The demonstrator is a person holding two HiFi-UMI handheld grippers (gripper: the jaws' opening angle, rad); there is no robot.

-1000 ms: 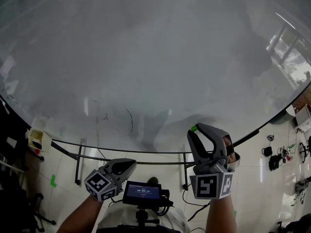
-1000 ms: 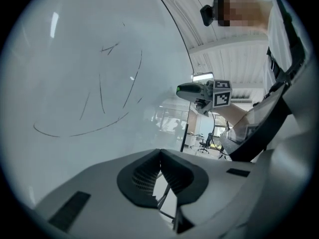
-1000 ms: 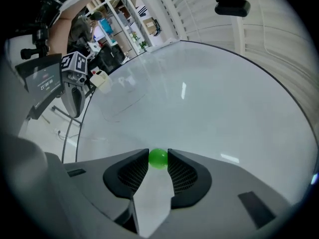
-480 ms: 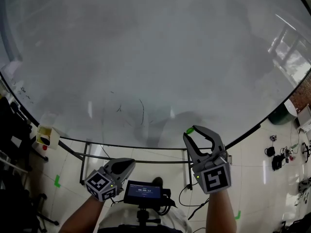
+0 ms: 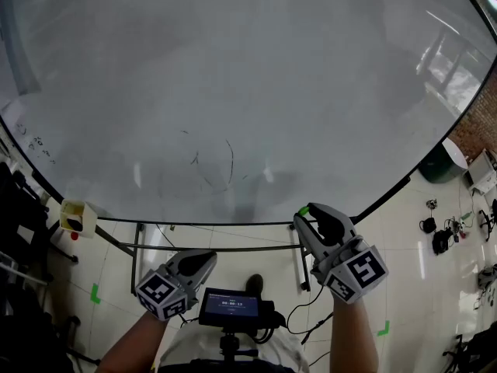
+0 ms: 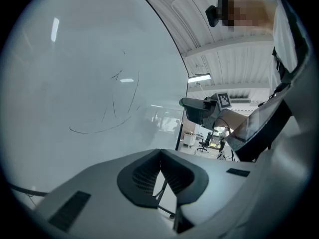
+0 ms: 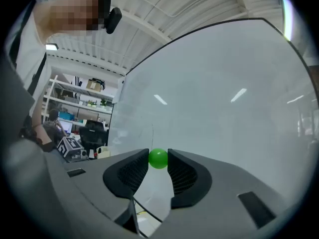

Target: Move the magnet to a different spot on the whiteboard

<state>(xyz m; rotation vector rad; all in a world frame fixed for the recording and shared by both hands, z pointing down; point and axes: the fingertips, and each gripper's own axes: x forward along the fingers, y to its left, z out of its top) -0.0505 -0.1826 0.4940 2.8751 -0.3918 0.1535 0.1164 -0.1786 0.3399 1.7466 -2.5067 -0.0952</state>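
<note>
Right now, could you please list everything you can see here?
whiteboard: one, white, filling the head view
marker scribbles: a few, dark, low on the whiteboard
magnet: one, green, between the right gripper pads
box: one, yellowish, at the whiteboard's lower left edge
bin: one, dark green, floor at right
tape marks: two, green, on the floor
screen: one, dark, below the grippers
left gripper: one, grey, shut, empty
right gripper: one, grey, shut on the magnet
</note>
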